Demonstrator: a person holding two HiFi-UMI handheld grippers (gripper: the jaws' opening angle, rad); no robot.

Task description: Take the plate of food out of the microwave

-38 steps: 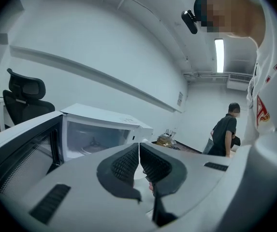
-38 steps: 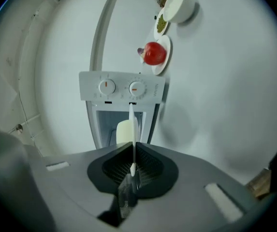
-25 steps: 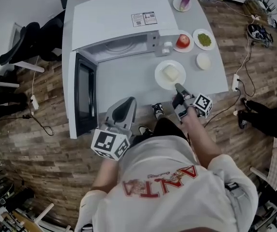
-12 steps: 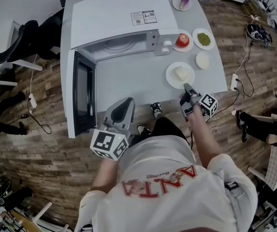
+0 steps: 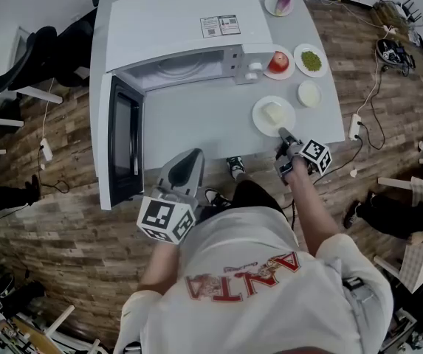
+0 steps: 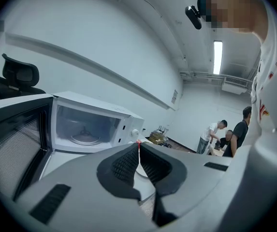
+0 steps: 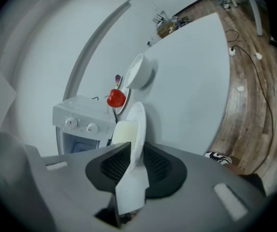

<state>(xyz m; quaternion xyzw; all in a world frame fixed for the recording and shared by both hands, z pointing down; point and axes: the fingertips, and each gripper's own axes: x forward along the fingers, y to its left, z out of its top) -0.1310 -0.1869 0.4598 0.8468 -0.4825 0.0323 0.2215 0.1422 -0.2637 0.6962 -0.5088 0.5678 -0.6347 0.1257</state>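
Observation:
A white plate [image 5: 262, 119] with a pale block of food [image 5: 273, 112] rests on the grey table [image 5: 196, 120], right of the open microwave [image 5: 181, 28]. My right gripper [image 5: 283, 133] is at its near rim. In the right gripper view the plate's rim [image 7: 137, 124] stands between the pads [image 7: 113, 166], which still touch it as the jaws are opening. The food [image 7: 123, 132] lies beyond them. My left gripper [image 5: 189, 161] hangs shut and empty over the table's front edge, below the open door [image 5: 122, 142]. The left gripper view shows the empty microwave cavity [image 6: 87, 127].
At the back right of the table are a red apple on a plate [image 5: 279, 62], a plate of green food [image 5: 311, 60], a small white bowl [image 5: 309, 93] and a plate with something purple [image 5: 280, 4]. Cables and a power strip [image 5: 356, 125] lie on the wooden floor.
The right gripper has carried the plate a little to the right along the table, then held still. The left gripper has not moved.

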